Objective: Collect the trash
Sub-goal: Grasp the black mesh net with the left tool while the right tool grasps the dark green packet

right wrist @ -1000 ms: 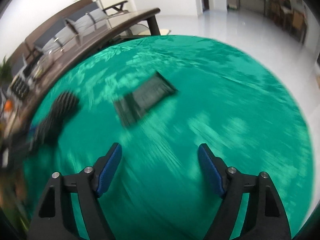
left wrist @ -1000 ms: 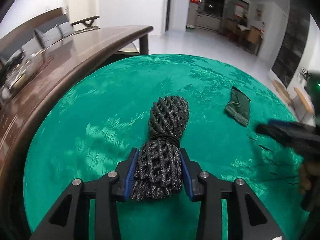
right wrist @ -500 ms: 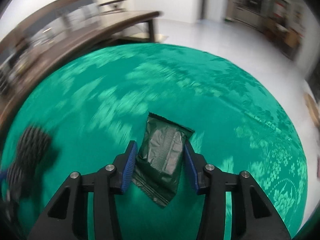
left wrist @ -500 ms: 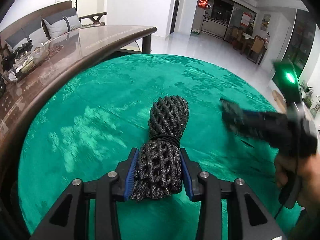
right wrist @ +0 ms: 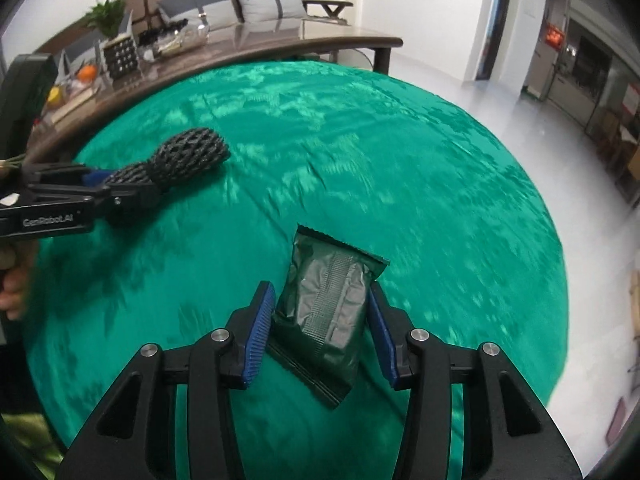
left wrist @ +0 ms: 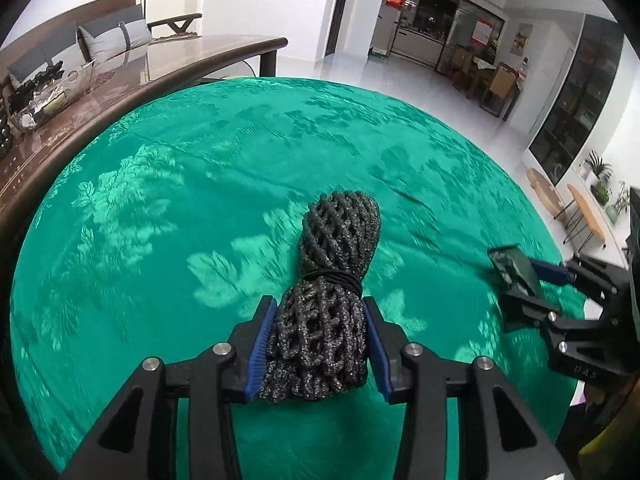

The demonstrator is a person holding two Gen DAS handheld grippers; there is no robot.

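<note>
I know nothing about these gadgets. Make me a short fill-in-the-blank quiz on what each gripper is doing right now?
1. The left gripper is shut on a black ____ bundle tied with a band.
2. The right gripper is shut on a dark green foil ____.
3. The table is covered by a ____ cloth with a leaf pattern.
4. The blue pads press the dark green item from ____ sides.

Missing words: mesh; packet; green; both

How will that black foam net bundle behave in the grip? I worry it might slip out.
The foam net bundle looks soft and probably light; the left gripper pinches it in. Its open mesh likely resists slipping. The free end may flop.
</note>
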